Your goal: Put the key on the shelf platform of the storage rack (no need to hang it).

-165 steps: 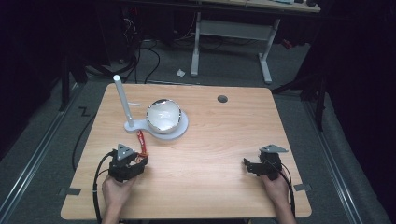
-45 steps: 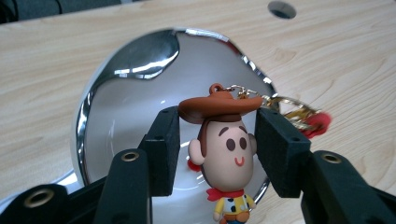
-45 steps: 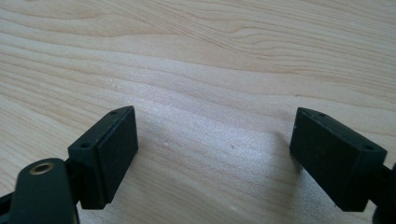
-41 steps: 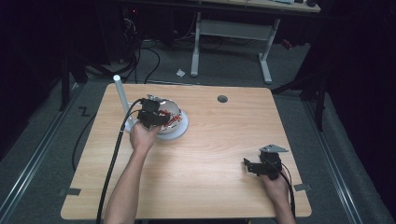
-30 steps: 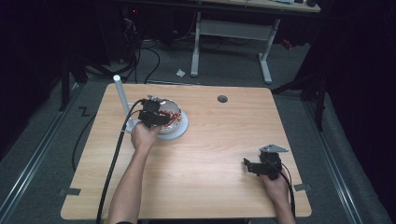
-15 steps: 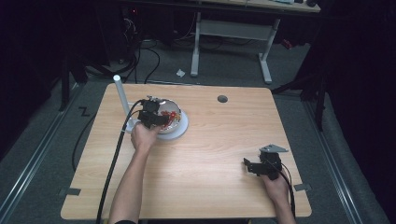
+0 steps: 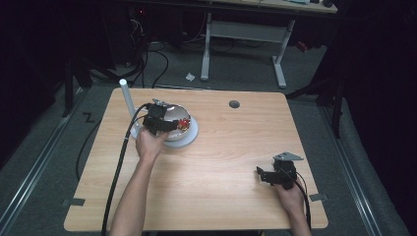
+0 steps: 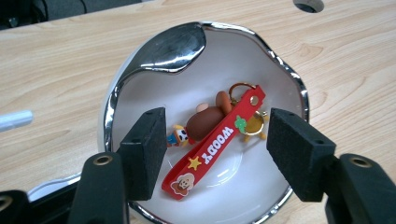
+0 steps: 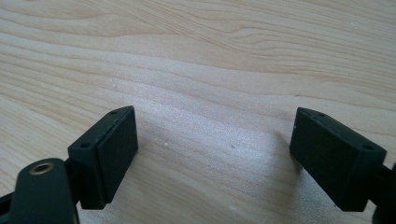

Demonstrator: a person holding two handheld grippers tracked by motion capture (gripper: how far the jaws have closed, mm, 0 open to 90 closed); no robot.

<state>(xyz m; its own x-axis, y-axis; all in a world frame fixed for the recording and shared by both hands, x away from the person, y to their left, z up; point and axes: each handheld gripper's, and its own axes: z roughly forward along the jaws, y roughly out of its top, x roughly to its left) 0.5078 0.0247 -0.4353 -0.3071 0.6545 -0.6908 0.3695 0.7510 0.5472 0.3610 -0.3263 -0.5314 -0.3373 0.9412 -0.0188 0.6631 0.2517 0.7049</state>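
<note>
I have the left gripper (image 8: 215, 154) poised over the white bowl (image 8: 140, 88), and its jaws have just been opening: the pads stand apart with the red keychain (image 8: 212, 151) lying loose between them on the bowl floor, neither pad pressing on it. So the left claw is released and grasps nothing. The keychain, a red strap with a small brown figure and a gold ring, rests near the middle of the bowl, strap running diagonally.

I judge the step in hand to be the release and withdrawal. To do it well, I let the pads clear the strap fully before lifting, then raise the gripper straight up so that no pad snags the ring or drags the strap up the wall.

Edges: the bowl's chrome rim (image 8: 261, 39) is wavy and stands above the keychain on all sides. The left pad sits close to the near wall, so I avoid any sideways move while low. In the high view the bowl (image 7: 189, 135) sits on the table (image 7: 221, 196) toward its far left, with a white upright post (image 7: 127, 96) just beside it; I retreat toward myself, away from that post.

Open room: the middle and near part of the table are bare wood. The right gripper (image 9: 215, 158) is also released, jaws wide over plain wood, well apart from the bowl at the near right (image 7: 275, 174).
</note>
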